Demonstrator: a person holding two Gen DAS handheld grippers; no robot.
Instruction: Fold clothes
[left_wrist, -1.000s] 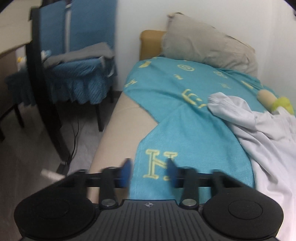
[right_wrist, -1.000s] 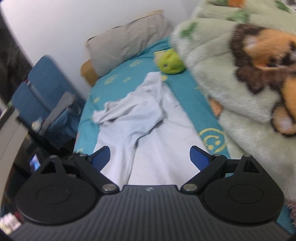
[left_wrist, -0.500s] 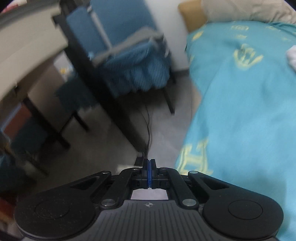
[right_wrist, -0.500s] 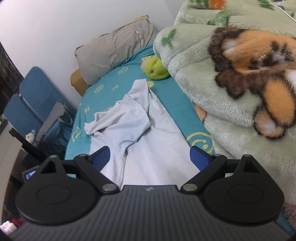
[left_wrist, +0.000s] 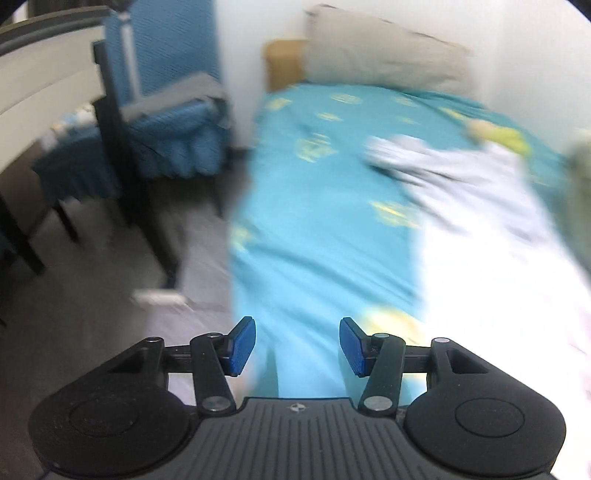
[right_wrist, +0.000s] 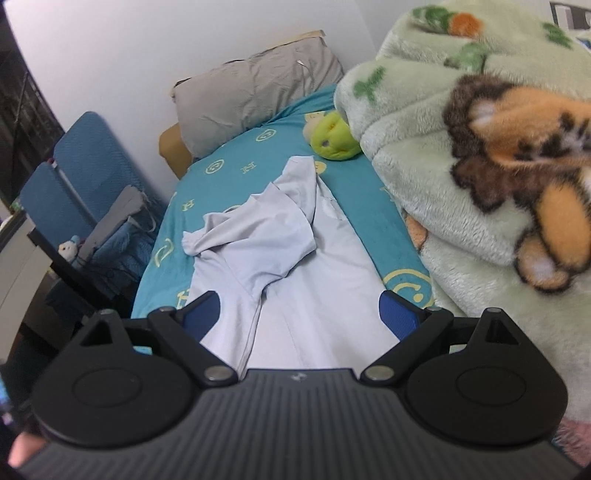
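A pale grey-white shirt (right_wrist: 295, 258) lies spread along the teal bed sheet (right_wrist: 207, 184), one sleeve folded across its chest. My right gripper (right_wrist: 299, 310) hovers open above the shirt's lower part, nothing between its blue pads. In the blurred left wrist view the same shirt (left_wrist: 480, 229) lies to the right, and my left gripper (left_wrist: 297, 347) is open over the sheet (left_wrist: 314, 221) near the bed's left edge, holding nothing.
A grey pillow (right_wrist: 258, 96) leans at the head of the bed. A green plush toy (right_wrist: 334, 138) lies beside a thick animal-print blanket (right_wrist: 480, 184) on the right. Blue chairs (left_wrist: 166, 110) and a desk (left_wrist: 37, 92) stand left of the bed.
My left gripper was shut half a second ago while facing the floor; it has swung back toward the bed and opened. The right gripper has drawn back slightly and stays open.
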